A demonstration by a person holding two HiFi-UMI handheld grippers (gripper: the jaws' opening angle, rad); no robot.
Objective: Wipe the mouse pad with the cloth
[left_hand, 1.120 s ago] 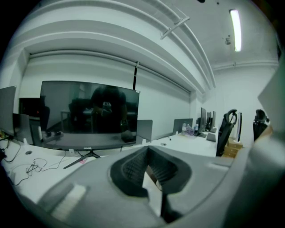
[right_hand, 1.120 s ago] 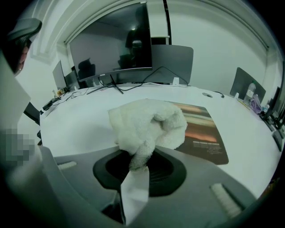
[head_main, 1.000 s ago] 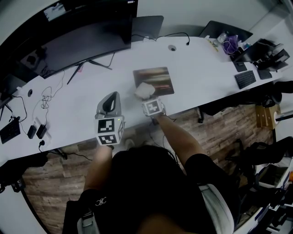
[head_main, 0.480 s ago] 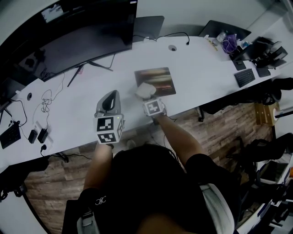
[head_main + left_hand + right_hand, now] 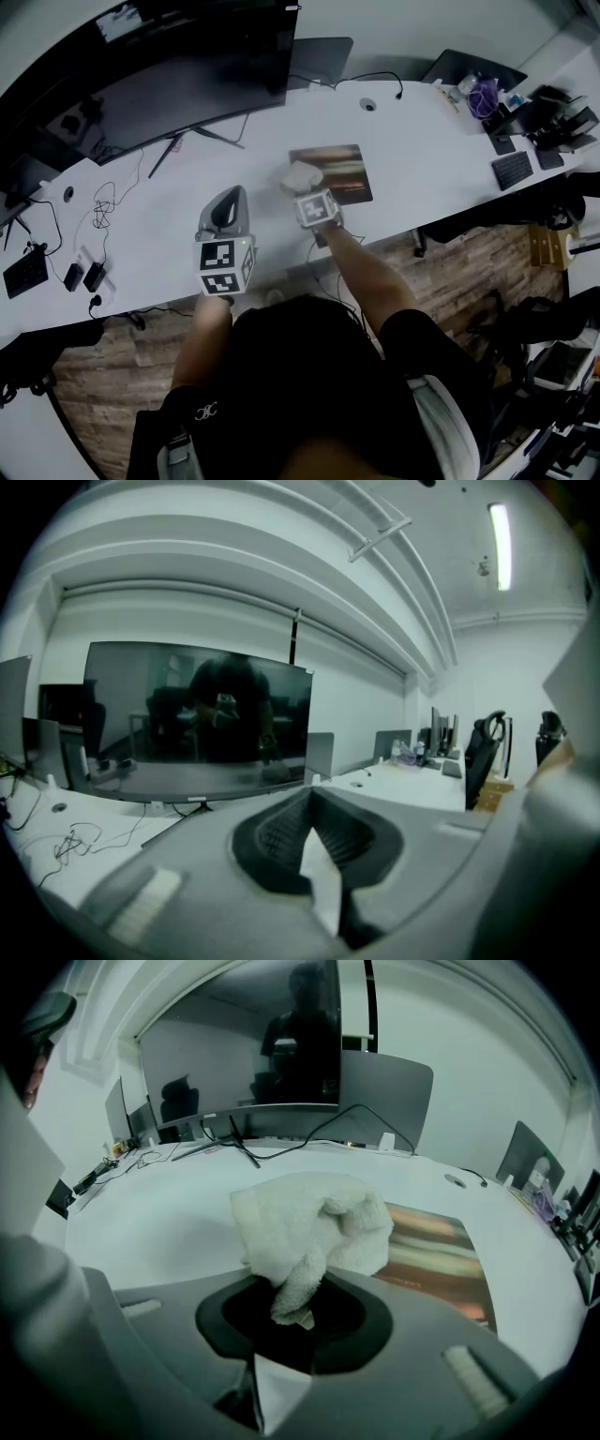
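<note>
The mouse pad (image 5: 339,172) is a dark rectangle with brown streaks, lying on the white desk (image 5: 169,234). A crumpled white cloth (image 5: 299,176) rests over the pad's left edge. My right gripper (image 5: 307,192) is shut on the cloth. In the right gripper view the cloth (image 5: 314,1218) bunches up out of the right gripper (image 5: 298,1299), with the mouse pad (image 5: 439,1252) just beyond it to the right. My left gripper (image 5: 225,208) hovers over bare desk left of the pad. In its own view the left gripper (image 5: 312,803) has its jaws shut on nothing.
A large dark monitor (image 5: 178,75) stands at the back left, its stand legs (image 5: 192,136) and cables (image 5: 103,202) on the desk. A second screen (image 5: 319,52) sits behind the pad. A keyboard (image 5: 514,169) and clutter lie far right. The desk's front edge runs just below the grippers.
My right gripper has carried the cloth a little farther away, from the pad's near left corner up along its left edge. The left gripper has stayed put.
</note>
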